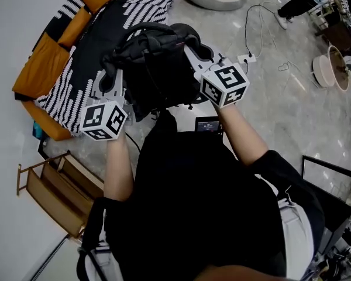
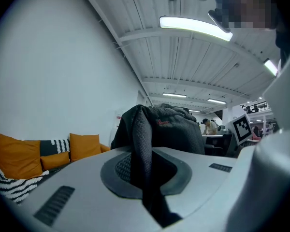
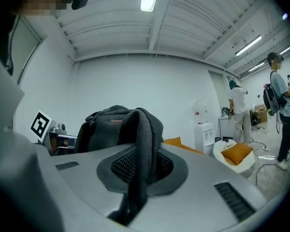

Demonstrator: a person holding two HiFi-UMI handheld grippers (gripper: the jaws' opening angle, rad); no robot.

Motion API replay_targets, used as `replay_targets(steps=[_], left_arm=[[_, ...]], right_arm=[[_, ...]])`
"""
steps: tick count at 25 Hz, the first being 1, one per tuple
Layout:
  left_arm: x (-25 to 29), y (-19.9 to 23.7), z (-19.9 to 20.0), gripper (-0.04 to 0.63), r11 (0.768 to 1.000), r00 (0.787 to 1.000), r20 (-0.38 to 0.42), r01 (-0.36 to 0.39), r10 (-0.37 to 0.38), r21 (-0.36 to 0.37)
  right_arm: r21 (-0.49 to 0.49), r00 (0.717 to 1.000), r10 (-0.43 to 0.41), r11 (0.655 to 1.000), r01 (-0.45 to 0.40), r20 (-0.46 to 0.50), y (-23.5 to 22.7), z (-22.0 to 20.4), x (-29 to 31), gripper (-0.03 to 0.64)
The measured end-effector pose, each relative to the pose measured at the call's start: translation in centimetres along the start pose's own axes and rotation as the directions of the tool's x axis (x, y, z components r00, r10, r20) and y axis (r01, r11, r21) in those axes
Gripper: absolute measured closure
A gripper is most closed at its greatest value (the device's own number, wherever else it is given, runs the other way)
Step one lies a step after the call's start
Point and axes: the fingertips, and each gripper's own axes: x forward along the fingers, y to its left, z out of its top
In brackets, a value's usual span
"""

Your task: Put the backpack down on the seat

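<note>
The person stands at the sofa (image 1: 44,69) with the black backpack (image 1: 155,63) held between both tools, over the sofa's near edge and beside the striped blanket (image 1: 114,16). I can't tell from here whether the backpack touches the seat. The left tongs (image 2: 145,175) are clamped on a mesh strap (image 2: 141,149), and the bag's body bulges just beyond them. The right tongs (image 3: 137,178) are pinched tight on the other strap (image 3: 144,144). Orange cushions (image 2: 19,156) line the wall side.
</note>
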Motion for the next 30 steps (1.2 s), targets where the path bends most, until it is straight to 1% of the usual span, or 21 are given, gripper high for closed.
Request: replay_targets(steps=[6,8,11,14,23,30], left_arm=[[2.0,1.0,-2.5,0.565,0.999,0.999,0.031,0.030,-0.031,0.020],[4.5,2.3,-1.6,0.565,0.999,0.999,0.030,0.043,-0.043,0.024],[9.0,4.7,1.3,0.565,0.998,0.998,0.010,0.058,-0.058,0.017],[12.4,6.6,2.9,0.565,0.997,0.997,0.013,0.078,-0.078,0.020],[19.7,9.9,5.3,0.565,0.992,0.992,0.028,0.124,-0.125,0.035],[26.4,12.9,6.3,0.565,0.994,0.994,0.040,0.105,-0.106,0.029]], right_arm=[[-0.020,1.000,-0.016,1.000,0.016,0.027,-1.6,-2.5,1.3,0.569],[-0.019,0.999,-0.026,0.999,0.027,0.032,-3.2,-1.7,3.5,0.569],[-0.005,0.999,-0.045,0.999,0.045,0.017,-5.9,0.8,7.8,0.569],[-0.003,0.998,-0.061,0.998,0.061,0.025,-7.9,2.3,10.9,0.569],[0.007,0.996,-0.084,0.996,0.084,0.041,-12.7,4.0,17.0,0.569],[0.025,0.997,-0.061,0.998,0.060,0.039,-17.4,4.7,22.7,0.569]])
